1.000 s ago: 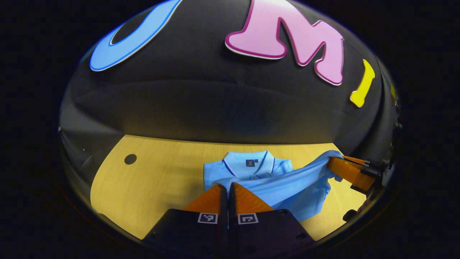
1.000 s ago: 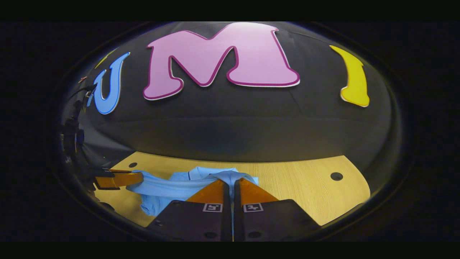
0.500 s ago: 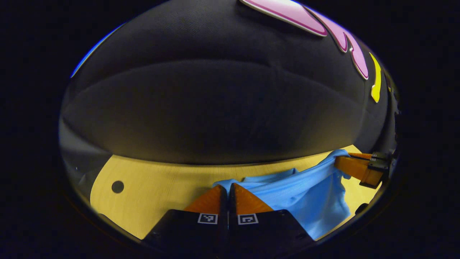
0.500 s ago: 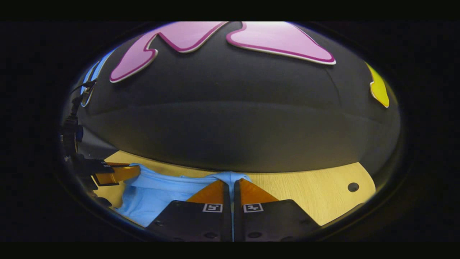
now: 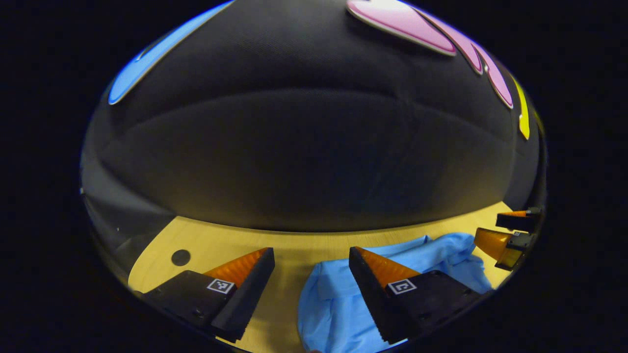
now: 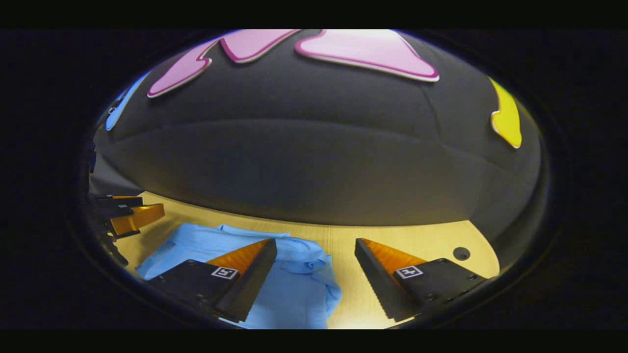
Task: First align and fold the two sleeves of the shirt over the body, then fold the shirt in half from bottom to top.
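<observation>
Shirt [image 5: 338, 304] beneath spread left claw [image 5: 310, 255]

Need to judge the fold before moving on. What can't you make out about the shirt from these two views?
- Left gripper view: the shirt's near part is cut off by the bottom edge and covered by the left gripper's own finger.
- Right gripper view: the right gripper's finger covers the shirt's left part.
- Collar and sleeve alignment: hidden under folded cloth.

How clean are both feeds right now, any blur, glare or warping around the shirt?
Left gripper view: shirt sharp, table edge bowed by fisheye, lit warmly, no glare. Right gripper view: shirt sharp, table curved likewise, wall dim.
</observation>
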`<state>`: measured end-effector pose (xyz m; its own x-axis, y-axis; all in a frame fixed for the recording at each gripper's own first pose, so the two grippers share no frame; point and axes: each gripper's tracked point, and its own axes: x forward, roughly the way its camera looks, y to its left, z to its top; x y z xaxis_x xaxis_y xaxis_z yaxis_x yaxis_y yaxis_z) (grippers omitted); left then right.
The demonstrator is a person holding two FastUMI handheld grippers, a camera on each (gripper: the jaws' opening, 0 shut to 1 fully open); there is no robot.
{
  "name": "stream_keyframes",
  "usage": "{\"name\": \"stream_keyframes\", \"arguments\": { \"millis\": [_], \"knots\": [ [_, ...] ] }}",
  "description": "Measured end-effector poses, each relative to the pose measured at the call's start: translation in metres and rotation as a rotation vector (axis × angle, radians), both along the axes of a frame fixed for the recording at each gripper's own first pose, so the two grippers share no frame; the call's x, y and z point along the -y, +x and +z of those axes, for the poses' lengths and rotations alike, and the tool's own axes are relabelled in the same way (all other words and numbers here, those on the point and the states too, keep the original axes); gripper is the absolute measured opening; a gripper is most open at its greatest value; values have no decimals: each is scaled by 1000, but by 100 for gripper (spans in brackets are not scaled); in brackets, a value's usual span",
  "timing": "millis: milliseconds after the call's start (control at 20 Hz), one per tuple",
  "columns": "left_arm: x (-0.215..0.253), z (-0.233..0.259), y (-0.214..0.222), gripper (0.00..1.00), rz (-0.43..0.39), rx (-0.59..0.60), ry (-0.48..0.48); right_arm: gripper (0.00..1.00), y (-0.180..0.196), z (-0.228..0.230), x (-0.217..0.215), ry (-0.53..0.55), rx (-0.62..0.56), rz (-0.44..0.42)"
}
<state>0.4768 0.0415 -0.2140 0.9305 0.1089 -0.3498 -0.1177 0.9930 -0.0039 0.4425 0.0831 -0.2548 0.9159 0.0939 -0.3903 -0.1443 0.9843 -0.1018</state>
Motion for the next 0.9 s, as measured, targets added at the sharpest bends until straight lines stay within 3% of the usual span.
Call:
{"name": "stream_keyframes", "arguments": {
  "millis": [150,400,650,900],
  "knots": [
    [-9,35,-44,98,41,74,-67,99,-36,33,10,-11,48,-22],
    [-14,85,-128,98,50,136,-89,98,-114,96,8,-38,122,-15],
    [-12,148,-241,97,18,229,-44,98,-208,176,0,-15,223,-8],
    [-17,224,-365,97,-3,367,-62,97,-315,254,-14,5,365,43]
  ]
}}
